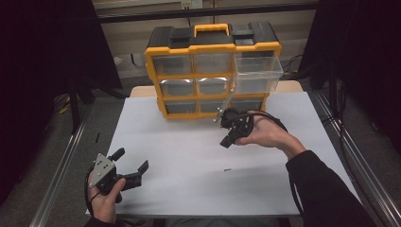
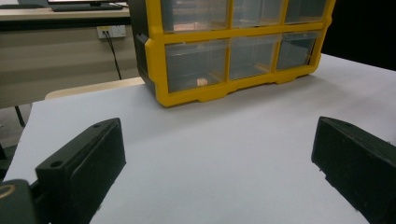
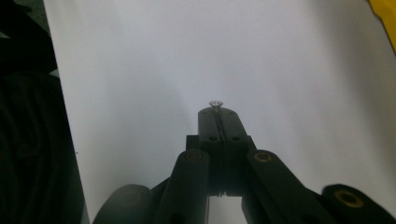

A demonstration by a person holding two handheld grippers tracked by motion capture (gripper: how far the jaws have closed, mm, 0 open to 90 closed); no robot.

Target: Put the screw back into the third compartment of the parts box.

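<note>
The room around the rig is dark, with a pale wall and dangling cables behind the far edge and metal rails running down either side of the worktop [image 1: 189,156], a single white, matte surface that carries almost everything in sight. At its far end stands one yellow-and-black organizer cabinet [image 1: 213,71] with a yellow carry handle on top and clear drawers set in three rows of three, nine in all; the top right drawer [image 1: 257,73] is pulled well out toward the person, the other eight sit flush. Two hand-held grippers are at work. The left gripper [image 1: 130,165] is held low over the near left corner of the worktop, its jaws spread wide with nothing between them, as the left gripper view shows against the bare white surface. The right gripper [image 1: 226,141] hangs above the middle of the worktop, just in front of the cabinet's bottom row and below the drawn-out drawer, its jaws pressed together on one small flat-head screw [image 3: 215,104], whose head stands just above the tips in the right gripper view. One more tiny dark piece [image 1: 227,169] lies alone on the worktop nearer the person, too small to identify.
</note>
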